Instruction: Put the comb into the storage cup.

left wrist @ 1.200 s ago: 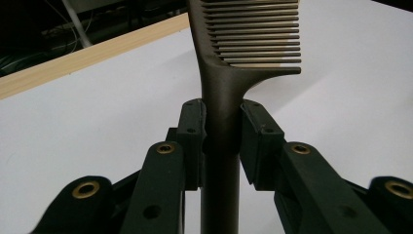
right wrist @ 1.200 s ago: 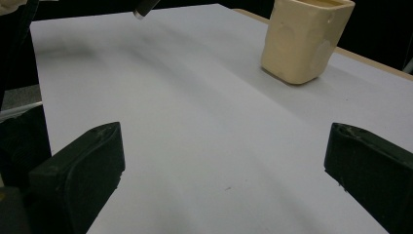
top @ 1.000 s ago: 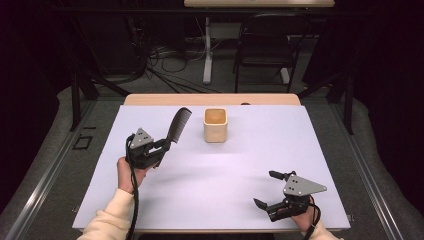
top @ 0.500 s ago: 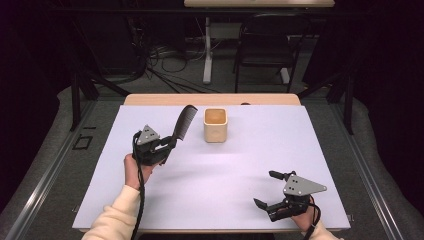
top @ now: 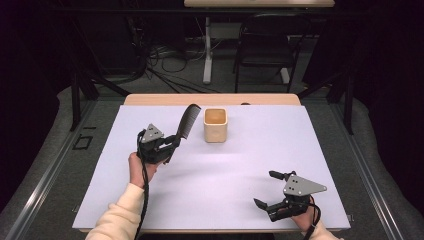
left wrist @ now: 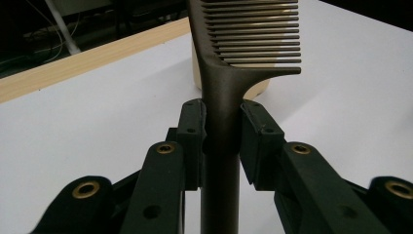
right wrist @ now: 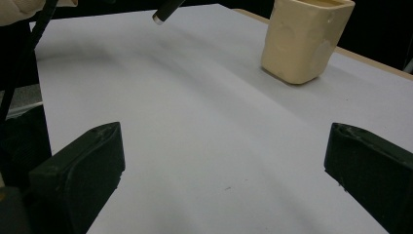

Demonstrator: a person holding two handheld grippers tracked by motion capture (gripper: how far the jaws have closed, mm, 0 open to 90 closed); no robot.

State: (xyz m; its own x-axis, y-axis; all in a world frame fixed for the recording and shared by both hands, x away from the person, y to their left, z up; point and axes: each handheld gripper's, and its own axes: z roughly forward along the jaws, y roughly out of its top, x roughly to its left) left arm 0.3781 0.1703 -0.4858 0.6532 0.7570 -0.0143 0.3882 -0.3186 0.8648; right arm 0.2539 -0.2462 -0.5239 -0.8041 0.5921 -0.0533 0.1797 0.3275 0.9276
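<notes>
A dark comb (top: 186, 123) is held up over the white table, teeth end pointing toward the far side. My left gripper (top: 170, 143) is shut on its handle; in the left gripper view both pads (left wrist: 192, 131) press the handle of the comb (left wrist: 221, 92). A cream square cup (top: 215, 125) stands just right of the comb's head, and it shows in the right gripper view as the cup (right wrist: 304, 36) at the upper right. My right gripper (top: 267, 189) rests low near the table's front right, jaws wide apart with nothing between them (right wrist: 221, 161).
The white table top (top: 250, 155) has a wooden strip (top: 165, 99) along its far edge. Chairs, cables and table legs stand in the dark area beyond. The comb handle's tip (right wrist: 163, 13) hangs in the right gripper view's upper left.
My left gripper has carried the comb a little to the right, closer to the cup. The right gripper has stayed where it was.
</notes>
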